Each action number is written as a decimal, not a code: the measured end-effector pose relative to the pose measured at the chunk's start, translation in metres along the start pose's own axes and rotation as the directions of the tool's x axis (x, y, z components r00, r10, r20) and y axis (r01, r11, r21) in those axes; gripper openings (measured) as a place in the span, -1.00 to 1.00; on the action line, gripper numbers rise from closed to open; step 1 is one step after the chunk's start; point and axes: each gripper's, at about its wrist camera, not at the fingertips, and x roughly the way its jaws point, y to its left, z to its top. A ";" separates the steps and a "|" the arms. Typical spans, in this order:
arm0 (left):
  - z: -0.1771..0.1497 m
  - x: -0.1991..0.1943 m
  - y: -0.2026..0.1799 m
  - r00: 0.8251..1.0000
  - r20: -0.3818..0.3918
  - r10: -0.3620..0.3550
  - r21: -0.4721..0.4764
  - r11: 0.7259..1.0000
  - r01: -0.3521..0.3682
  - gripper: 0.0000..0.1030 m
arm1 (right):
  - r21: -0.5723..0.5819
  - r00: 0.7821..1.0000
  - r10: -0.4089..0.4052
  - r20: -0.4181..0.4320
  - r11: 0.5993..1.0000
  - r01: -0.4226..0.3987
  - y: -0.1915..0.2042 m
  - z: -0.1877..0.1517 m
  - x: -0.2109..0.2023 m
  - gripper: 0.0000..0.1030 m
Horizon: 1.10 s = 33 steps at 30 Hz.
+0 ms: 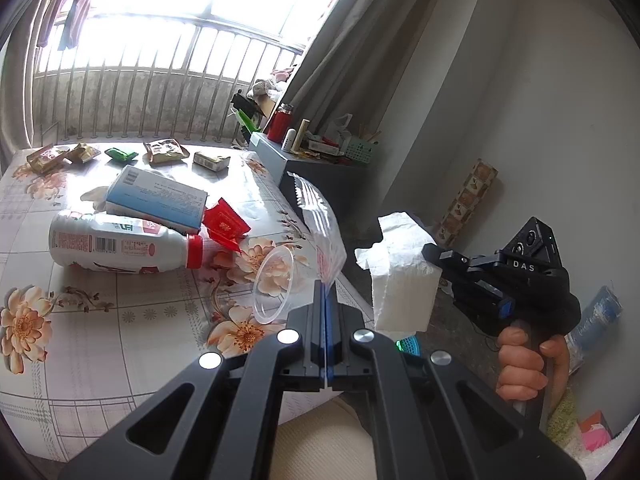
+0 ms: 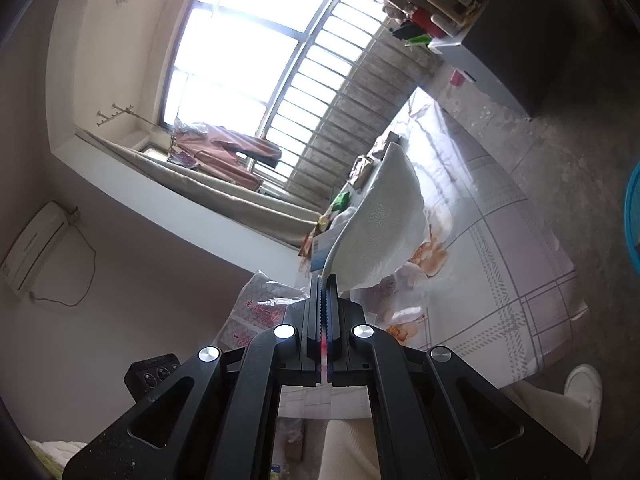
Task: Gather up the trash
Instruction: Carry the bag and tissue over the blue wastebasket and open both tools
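My left gripper [image 1: 323, 286] is shut on a clear plastic bag [image 1: 320, 216] with red print, held upright over the bed's right edge. My right gripper [image 2: 323, 280] is shut on a folded white paper towel [image 2: 380, 216]; in the left wrist view it holds that towel [image 1: 400, 272] to the right of the bag, off the bed. On the floral bedsheet [image 1: 120, 320] lie a clear plastic cup [image 1: 274, 286] on its side, a white bottle [image 1: 120, 246] with a red cap, a red wrapper [image 1: 225, 226], a blue-white box [image 1: 160, 198] and several snack wrappers [image 1: 166, 150] at the far edge.
A dark cabinet [image 1: 320, 168] with a red flask [image 1: 280, 122] and clutter stands right of the bed. A blue basket shows on the floor [image 2: 634, 216]; another sits below the towel [image 1: 408, 346]. Curtain and white wall rise at right; a barred window lies beyond the bed.
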 end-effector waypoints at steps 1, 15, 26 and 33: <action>0.000 -0.001 -0.001 1.000 0.001 -0.002 0.002 1.000 0.002 -1.00 | 0.000 1.000 0.003 0.003 1.000 -0.003 0.000 0.000 -0.002 -1.00; 0.028 0.004 -0.049 0.992 0.028 -0.120 0.101 0.988 0.116 -1.00 | 0.007 0.978 -0.033 0.204 0.999 0.032 -0.010 0.018 -0.095 -1.00; 0.039 0.118 -0.140 0.950 -0.209 -0.231 0.204 0.940 0.273 -1.00 | 0.197 0.891 -0.298 0.343 0.950 0.242 -0.084 -0.002 -0.183 -1.00; 0.006 0.228 -0.195 0.887 -0.419 -0.193 0.255 0.913 0.319 -1.00 | 0.331 0.863 -0.415 0.290 0.889 0.316 -0.143 -0.008 -0.175 -1.00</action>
